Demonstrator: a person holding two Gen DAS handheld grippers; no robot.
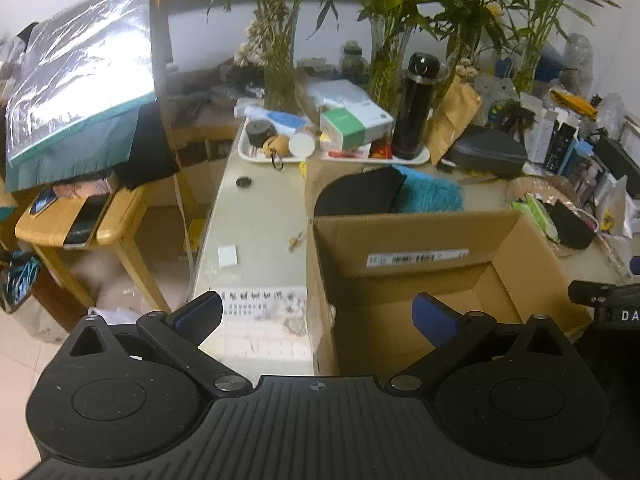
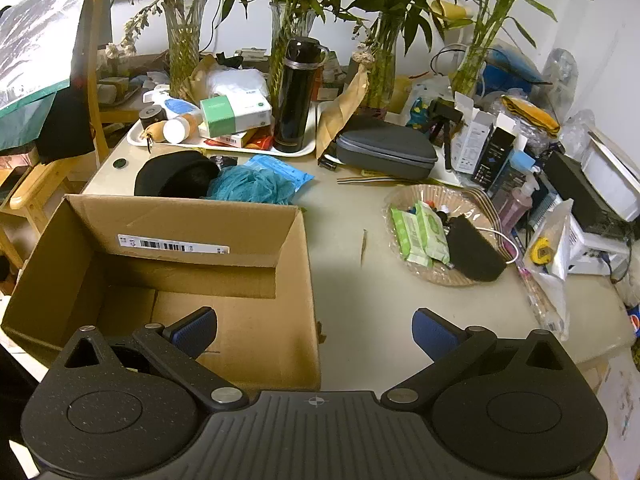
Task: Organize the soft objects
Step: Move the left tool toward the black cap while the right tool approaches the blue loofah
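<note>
- Setting: a crowded pale table (image 2: 360,280) against a white wall, with glass vases of green bamboo plants (image 2: 384,20) along the back edge
- An open cardboard box (image 2: 192,220) stands on the near part of the table, flaps up, a barcode label (image 2: 174,245) on its far inner wall; nothing is visible inside it
- Task items: a black cap (image 2: 172,176) and a teal fluffy cloth (image 2: 252,186) lie on the table just behind the box's far wall, touching each other, cap to the left; the left wrist view shows the same pair, cap (image 1: 360,196) and cloth (image 1: 432,194), beyond the box (image 1: 400,264)
- A blue plastic packet (image 2: 284,168) lies under the cloth's far side
- Left gripper (image 1: 318,314): jaws spread wide, nothing between them; it hangs above the box's left wall, one finger over the table, the other over the box opening
- Right gripper (image 2: 314,330): jaws spread wide, holding nothing; it hangs above the box's right wall, left finger over the box, right finger over bare table
- A white tray (image 2: 224,145) behind the cap carries a tall black flask (image 2: 296,96), a green and white carton (image 2: 236,114) and small containers
- A grey zip case (image 2: 384,152) lies right of the tray
- A clear dish (image 2: 404,196) further right holds green wipe packs (image 2: 420,236) and a black pouch (image 2: 474,252)
- A wooden chair (image 1: 80,216) stands left of the table, well apart from both grippers
</note>
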